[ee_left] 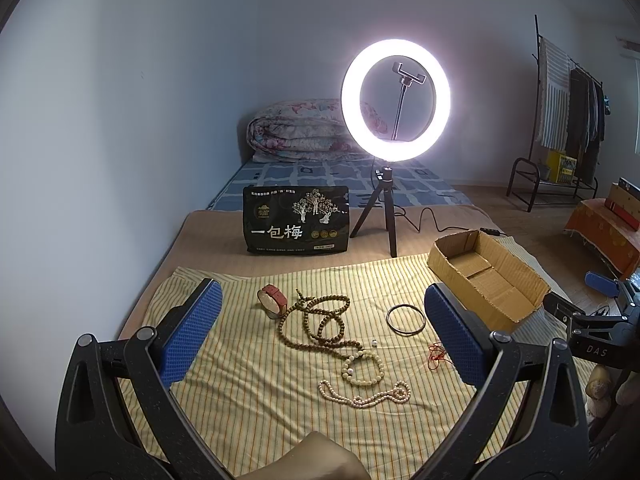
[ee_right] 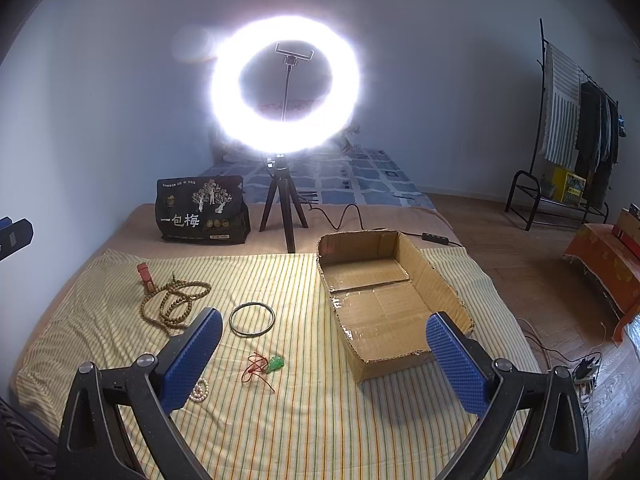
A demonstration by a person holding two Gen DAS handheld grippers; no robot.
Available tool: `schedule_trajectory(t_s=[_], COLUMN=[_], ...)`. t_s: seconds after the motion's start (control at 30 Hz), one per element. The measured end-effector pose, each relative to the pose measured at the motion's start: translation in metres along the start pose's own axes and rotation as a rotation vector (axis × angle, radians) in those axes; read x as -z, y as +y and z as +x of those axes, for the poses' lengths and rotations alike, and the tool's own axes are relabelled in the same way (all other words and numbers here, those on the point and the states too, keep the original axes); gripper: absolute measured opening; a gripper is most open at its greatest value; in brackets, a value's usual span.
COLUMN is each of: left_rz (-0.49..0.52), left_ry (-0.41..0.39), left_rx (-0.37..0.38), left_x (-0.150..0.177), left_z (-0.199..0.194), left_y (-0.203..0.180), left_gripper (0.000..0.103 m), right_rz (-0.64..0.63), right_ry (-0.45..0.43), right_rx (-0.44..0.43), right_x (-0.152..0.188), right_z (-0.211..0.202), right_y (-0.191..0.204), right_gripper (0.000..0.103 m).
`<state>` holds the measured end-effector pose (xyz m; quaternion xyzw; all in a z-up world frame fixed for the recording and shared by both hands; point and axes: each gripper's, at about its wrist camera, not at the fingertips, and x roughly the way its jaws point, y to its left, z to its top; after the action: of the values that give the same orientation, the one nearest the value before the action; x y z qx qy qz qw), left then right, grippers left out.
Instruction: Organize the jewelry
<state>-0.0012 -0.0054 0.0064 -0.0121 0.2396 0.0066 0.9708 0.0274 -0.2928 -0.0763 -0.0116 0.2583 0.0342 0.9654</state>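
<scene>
Jewelry lies on a striped yellow cloth [ee_left: 248,408]. A red watch [ee_left: 273,300], a long brown bead string [ee_left: 320,320], a dark bangle [ee_left: 405,319], a pale bead bracelet [ee_left: 363,368], a pearl necklace [ee_left: 366,394] and a red cord [ee_left: 435,354] show in the left wrist view. The right wrist view shows the bangle [ee_right: 252,319], the brown beads [ee_right: 174,304] and a green pendant on red cord [ee_right: 275,363]. An open cardboard box [ee_right: 392,300] sits to the right, with nothing in it. My left gripper [ee_left: 320,332] and right gripper [ee_right: 324,356] are both open and empty above the cloth.
A lit ring light on a tripod [ee_left: 395,98] and a black snack bag [ee_left: 296,220] stand behind the cloth. Its cable [ee_right: 344,216] trails right. A folded quilt [ee_left: 296,132], clothes rack [ee_right: 576,132] and orange-covered furniture [ee_right: 604,260] are farther off.
</scene>
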Motion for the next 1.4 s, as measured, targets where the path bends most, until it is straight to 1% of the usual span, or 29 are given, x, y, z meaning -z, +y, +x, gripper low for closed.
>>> schedule_trajectory(t_s=[1.4], left_rz=[-0.001], left_ry=[-0.002], left_rx=[-0.001], left_x=[0.0017], left_z=[-0.0014], left_y=[-0.0004], left_gripper=[0.103], right_rz=[-0.005], right_ry=[0.011], right_rx=[-0.005], right_x=[0.0018], right_z=[0.0], right_y=[0.003], right_gripper=[0.103])
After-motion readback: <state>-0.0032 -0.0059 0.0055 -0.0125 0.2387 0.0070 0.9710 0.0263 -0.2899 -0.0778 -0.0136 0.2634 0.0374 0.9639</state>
